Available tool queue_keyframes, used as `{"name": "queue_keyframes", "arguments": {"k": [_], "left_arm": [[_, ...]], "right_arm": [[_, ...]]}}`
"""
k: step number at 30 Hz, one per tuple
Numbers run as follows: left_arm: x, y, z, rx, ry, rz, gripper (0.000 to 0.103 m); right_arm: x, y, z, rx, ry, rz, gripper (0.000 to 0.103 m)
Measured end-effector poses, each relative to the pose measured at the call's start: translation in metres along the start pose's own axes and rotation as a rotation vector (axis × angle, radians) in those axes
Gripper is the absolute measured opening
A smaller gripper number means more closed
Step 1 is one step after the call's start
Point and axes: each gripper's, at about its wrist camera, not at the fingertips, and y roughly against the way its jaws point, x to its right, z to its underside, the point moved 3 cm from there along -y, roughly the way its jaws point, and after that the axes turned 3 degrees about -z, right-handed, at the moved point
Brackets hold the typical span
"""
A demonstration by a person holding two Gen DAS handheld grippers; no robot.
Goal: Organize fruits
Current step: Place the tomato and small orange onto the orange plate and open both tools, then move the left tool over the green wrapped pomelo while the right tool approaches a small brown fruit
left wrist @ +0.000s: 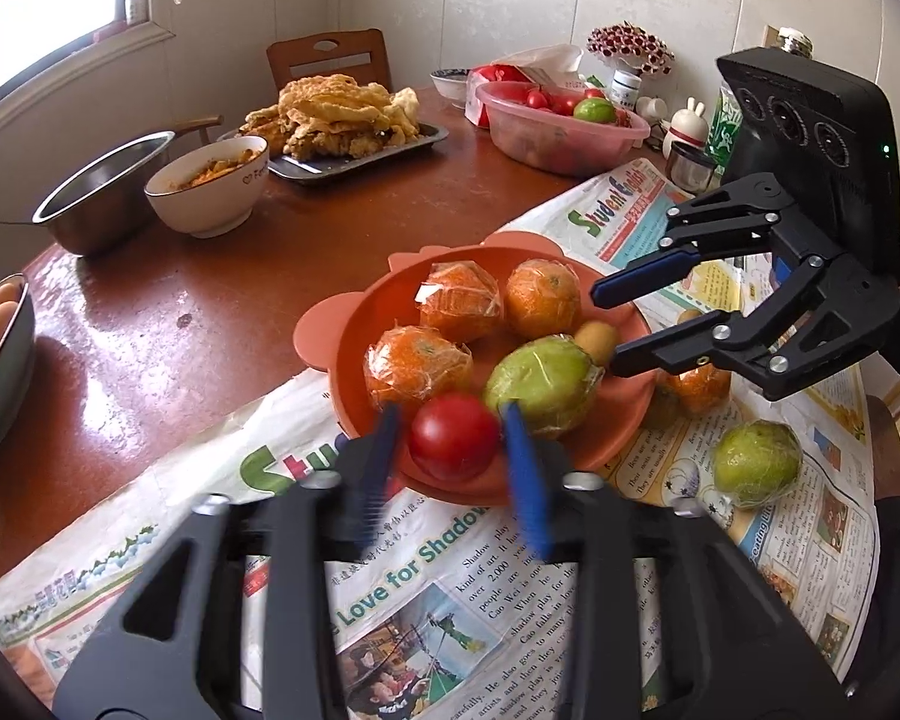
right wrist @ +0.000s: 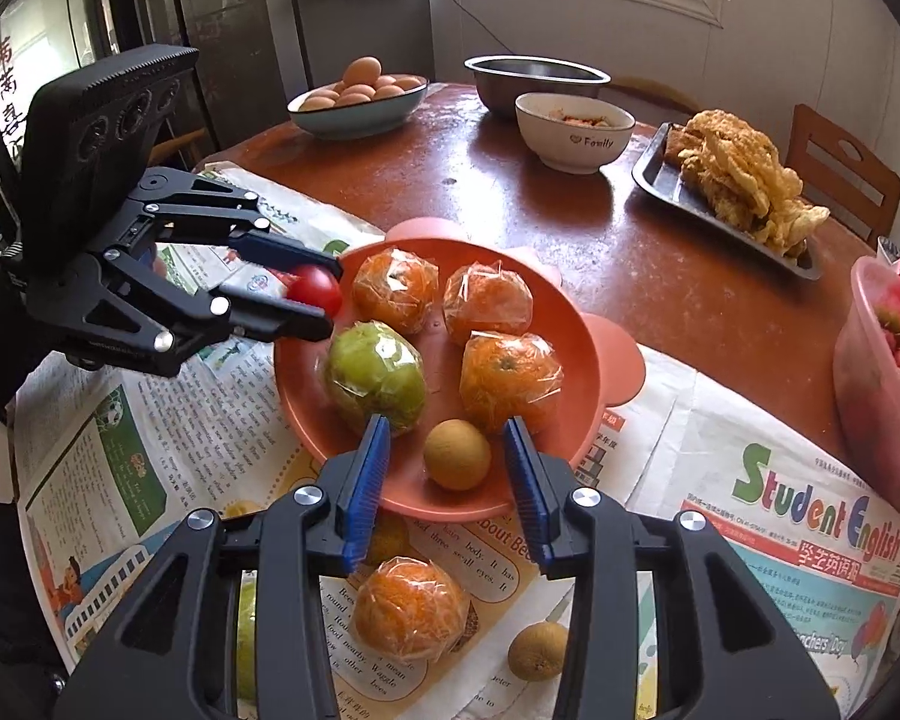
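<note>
- The left tool [left wrist: 450, 438] is seen parted around a red tomato [left wrist: 453, 435] at the near rim of the orange plate [left wrist: 354, 324]; its pads look just clear of the skin.
- The right tool [right wrist: 444, 456], spread, brackets a small brown fruit [right wrist: 456, 454] on the plate.
- The tomato is judged soft, smooth and easily bruised; it is best taken gently across its widest part.
- Farther in, wrapped oranges [right wrist: 487, 300] are judged slippery.

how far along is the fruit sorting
Done: three oranges, a green fruit and a brown one lie in the plate. In hand: the left tool frames a tomato at its rim. Left: an orange, green fruit and brown fruit on the newspaper.
</note>
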Motion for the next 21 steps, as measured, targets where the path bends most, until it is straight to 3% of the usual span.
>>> {"name": "queue_keyframes", "arguments": {"k": [9, 15, 21], "left_arm": [[0.006, 0.024, -0.004, 0.047, -0.010, -0.032, 0.039], [0.057, 0.051, 0.011, 0.025, -0.106, -0.034, 0.039], [0.110, 0.048, 0.025, 0.013, -0.114, 0.040, 0.040]], "right_arm": [[0.000, 0.036, 0.001, 0.064, 0.000, 0.044, 0.039], [0.004, 0.092, 0.031, 0.118, -0.019, 0.135, 0.039], [0.006, 0.089, 0.069, 0.073, -0.071, 0.127, 0.039]]}}
